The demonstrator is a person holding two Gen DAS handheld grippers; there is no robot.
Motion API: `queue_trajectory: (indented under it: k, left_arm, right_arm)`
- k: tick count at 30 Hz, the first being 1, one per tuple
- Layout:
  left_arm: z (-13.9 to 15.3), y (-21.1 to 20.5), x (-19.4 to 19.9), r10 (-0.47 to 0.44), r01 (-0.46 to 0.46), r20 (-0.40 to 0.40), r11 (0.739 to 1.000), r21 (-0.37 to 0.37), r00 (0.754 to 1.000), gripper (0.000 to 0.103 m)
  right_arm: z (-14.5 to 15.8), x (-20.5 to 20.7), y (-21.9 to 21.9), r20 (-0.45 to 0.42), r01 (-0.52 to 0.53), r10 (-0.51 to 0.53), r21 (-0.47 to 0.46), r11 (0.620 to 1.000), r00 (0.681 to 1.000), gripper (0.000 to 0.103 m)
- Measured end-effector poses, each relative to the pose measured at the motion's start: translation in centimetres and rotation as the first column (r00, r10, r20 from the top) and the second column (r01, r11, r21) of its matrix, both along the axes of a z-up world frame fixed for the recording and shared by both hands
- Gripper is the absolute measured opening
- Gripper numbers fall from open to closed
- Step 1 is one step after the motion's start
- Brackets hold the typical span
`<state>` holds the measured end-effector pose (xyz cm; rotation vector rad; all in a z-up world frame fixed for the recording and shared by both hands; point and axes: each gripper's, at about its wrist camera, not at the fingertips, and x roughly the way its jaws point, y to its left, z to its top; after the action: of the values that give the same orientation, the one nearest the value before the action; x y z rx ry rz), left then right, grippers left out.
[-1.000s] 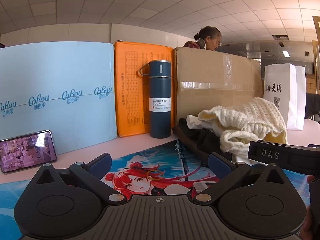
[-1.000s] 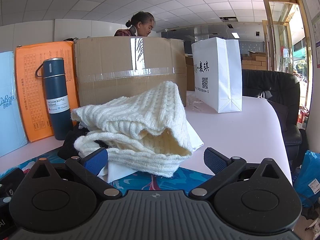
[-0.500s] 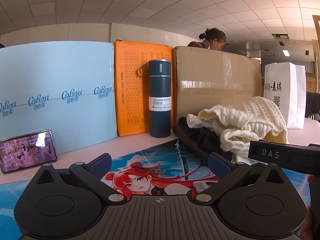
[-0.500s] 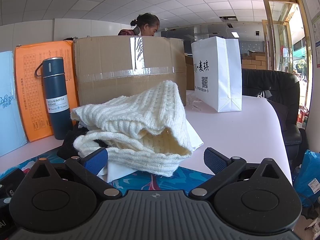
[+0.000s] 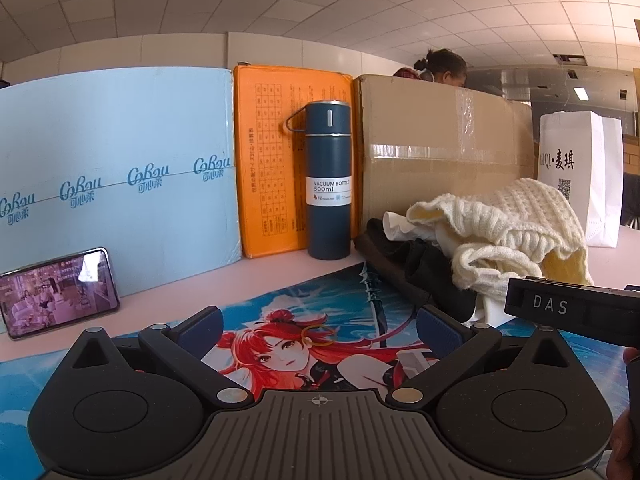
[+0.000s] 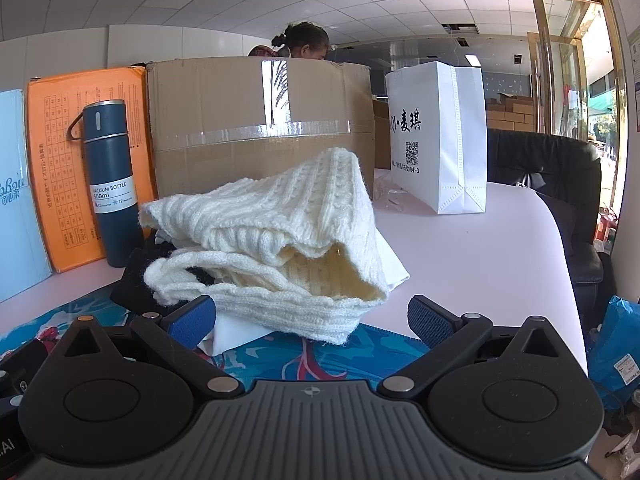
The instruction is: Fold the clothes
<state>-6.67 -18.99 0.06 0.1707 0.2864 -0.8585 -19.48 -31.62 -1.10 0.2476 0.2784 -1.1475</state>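
Folding not begun, by look of it: cream knit sweater [image 6: 276,240] lies crumpled on dark garment [image 5: 420,268] (possibly more beneath), just ahead of right tongs [image 6: 312,320], ahead-right of left tongs [image 5: 318,326]; both spread wide, empty

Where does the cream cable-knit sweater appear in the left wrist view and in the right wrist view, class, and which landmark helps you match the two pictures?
Left wrist view: the cream cable-knit sweater lies at the right, heaped on dark clothes.
Right wrist view: the sweater fills the centre, just beyond the open right gripper.
Shared landmark: the dark blue vacuum bottle stands left of the sweater in both.
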Motion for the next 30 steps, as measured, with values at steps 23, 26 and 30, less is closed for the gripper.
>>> queue_trajectory:
  k: [23,26,30]
  left_arm:
    - [-0.6,-1.0,1.1,0.102,-0.098,-0.036,0.990,0.106,0.994,0.103]
    - [-0.7,-1.0,1.2,0.108,-0.103,-0.039,0.988,0.115,0.993,0.103]
    - [-0.7,-1.1,1.2,0.107,-0.101,-0.042,0.988,0.119,0.993,0.103]
  right_arm:
    - [-0.8,1.5,-1.2,-0.057,-0.077,0.084,0.112,0.991,0.995,0.103]
    - [-0.8,1.6,-1.2,-0.062,-0.079,0.087,0.118,0.990,0.994,0.103]
    - [-0.8,1.6,-1.3,-0.064,-0.082,0.090,0.124,0.989,0.994,0.103]
